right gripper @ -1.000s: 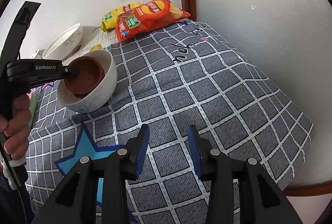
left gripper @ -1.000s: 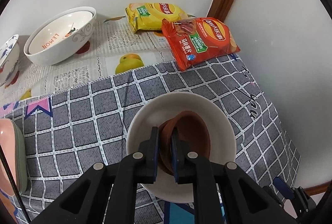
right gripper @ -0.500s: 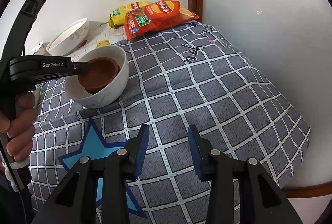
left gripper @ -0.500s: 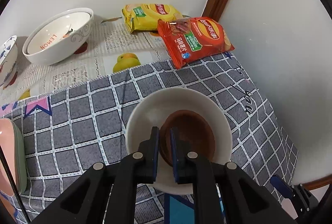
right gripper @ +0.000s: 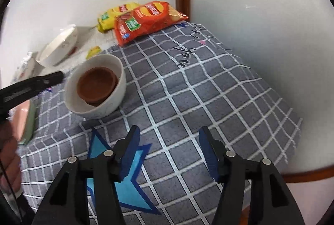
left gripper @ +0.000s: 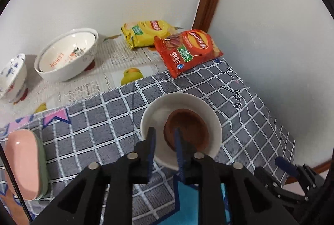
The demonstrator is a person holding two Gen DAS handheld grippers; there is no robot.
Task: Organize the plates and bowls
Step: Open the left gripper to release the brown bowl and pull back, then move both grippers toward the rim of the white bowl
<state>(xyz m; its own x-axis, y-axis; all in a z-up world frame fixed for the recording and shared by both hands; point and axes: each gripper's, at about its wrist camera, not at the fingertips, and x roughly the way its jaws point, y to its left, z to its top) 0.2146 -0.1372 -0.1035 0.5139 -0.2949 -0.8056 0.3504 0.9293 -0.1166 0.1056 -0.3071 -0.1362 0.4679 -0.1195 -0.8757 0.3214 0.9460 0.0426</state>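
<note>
Brown bowl (left gripper: pixel 186 131) sits inside white bowl (left gripper: pixel 181 103) on cloth (right gripper: pixel 208 99); left gripper (left gripper: pixel 164 146) slightly parted, holding nothing; right gripper (right gripper: pixel 168 150) wide apart, empty.

Even soft indoor light, weak shadows under the bowls, strong fisheye bending at edges, dark corners, slight motion blur.
</note>
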